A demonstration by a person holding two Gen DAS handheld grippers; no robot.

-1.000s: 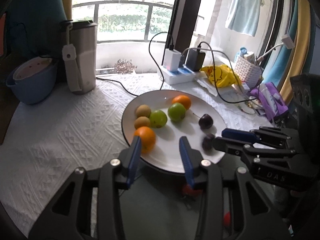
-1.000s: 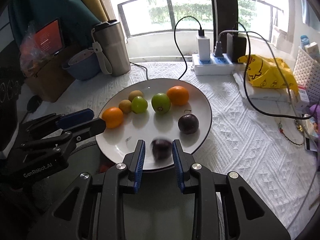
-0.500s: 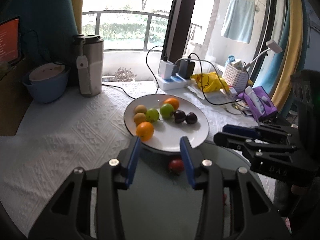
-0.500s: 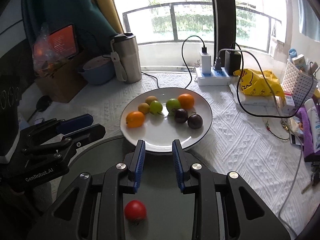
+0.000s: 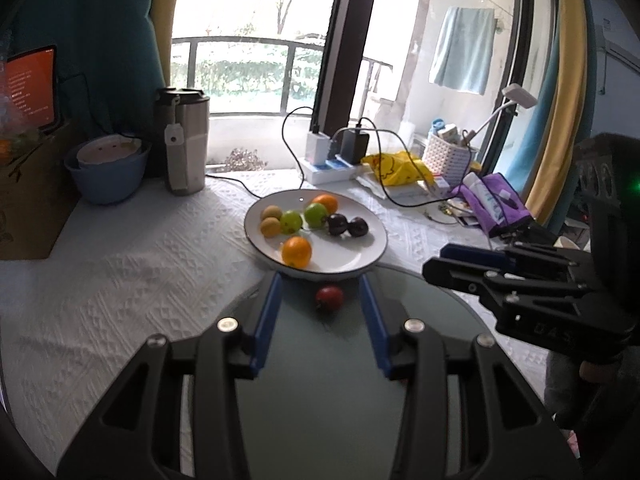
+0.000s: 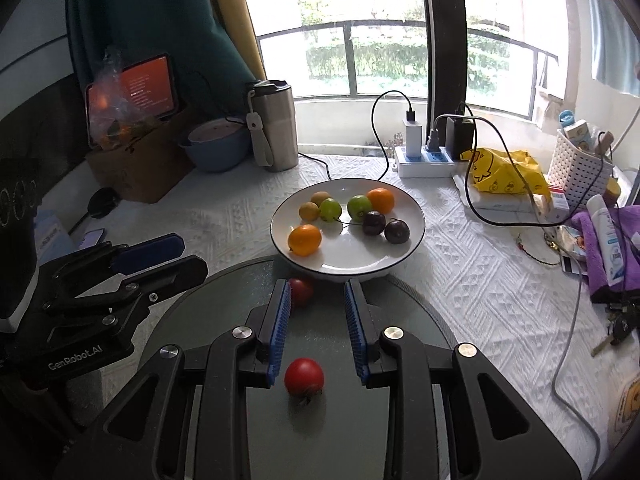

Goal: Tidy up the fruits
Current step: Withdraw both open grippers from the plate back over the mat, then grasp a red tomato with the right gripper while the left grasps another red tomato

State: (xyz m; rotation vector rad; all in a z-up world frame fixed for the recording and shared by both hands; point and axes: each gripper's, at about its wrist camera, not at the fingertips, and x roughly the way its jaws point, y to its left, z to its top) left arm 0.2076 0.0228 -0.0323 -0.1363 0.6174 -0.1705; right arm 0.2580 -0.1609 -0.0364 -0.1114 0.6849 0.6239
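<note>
Left gripper (image 5: 321, 286) gapes wide, empty, a tomato (image 5: 329, 298) between its fingertips, untouched. Right gripper (image 6: 316, 294) likewise spread, empty; another tomato (image 6: 304, 376) lies between its fingers, clear of both.

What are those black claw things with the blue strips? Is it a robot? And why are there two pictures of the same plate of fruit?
It is not a robot. A person holds one pincher tool in each hand, and each tool has a small camera that looks out along its two fingers. So one picture is the left gripper, and the other is the right gripper. Each camera can also see the other tool off to the side.

Both are open and hold nothing. On the table stands a white plate with two oranges, two green fruits, two small yellow-brown ones and two dark plums. In front of it lies a dark round tray with two red fruits, one near the plate and one closer.
</note>
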